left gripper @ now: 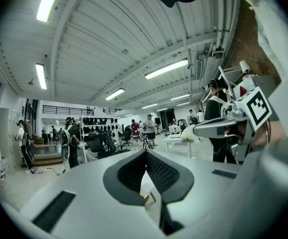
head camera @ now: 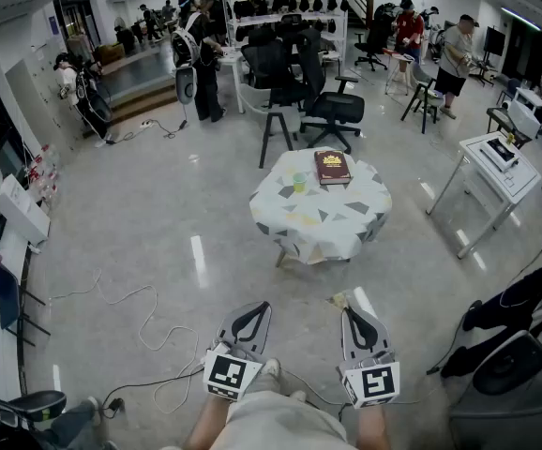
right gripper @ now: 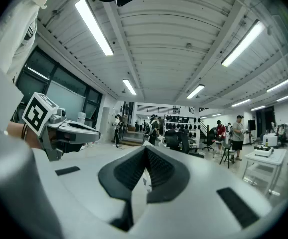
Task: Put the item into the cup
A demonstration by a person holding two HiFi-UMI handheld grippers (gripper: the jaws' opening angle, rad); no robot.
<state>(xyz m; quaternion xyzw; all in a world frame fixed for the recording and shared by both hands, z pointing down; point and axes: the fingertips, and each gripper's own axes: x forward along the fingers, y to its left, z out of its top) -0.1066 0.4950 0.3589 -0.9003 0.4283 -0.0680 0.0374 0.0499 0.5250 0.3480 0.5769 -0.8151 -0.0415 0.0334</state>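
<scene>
**Left hand-held gripper** point(head camera: 263, 306): low in the frame, left of centre in the head view. The jaws are pressed together at the tips, and its own view shows nothing between them.

**Right hand-held gripper** point(head camera: 348, 310): low in the frame, right of centre, level with the left one and apart from it. The jaws are drawn together on a small pale item point(head camera: 338, 300) that juts from the very tips. The left gripper view shows the same lump at the end of the right tool. What the item is cannot be made out.

Both tools point up-frame over the floor point(head camera: 158, 223), above the person's lap point(head camera: 271, 420) at the bottom edge.

**Cup** point(head camera: 298, 183): small, yellow-green, upright on the round worktop point(head camera: 346, 223) at frame centre, well apart from both tools. The worktop carries a pale cloth with a triangle pattern.

**Book** point(head camera: 332, 167): dark brown, lying flat just right of the cup and not touching it.

**Surroundings:**
- Black office chairs point(head camera: 332, 106) stand beyond the round worktop, upper centre.
- A white worktop point(head camera: 501, 162) stands at the right edge.
- Cables point(head camera: 130, 317) trail over the floor at lower left.
- People stand along the top of the frame.
</scene>
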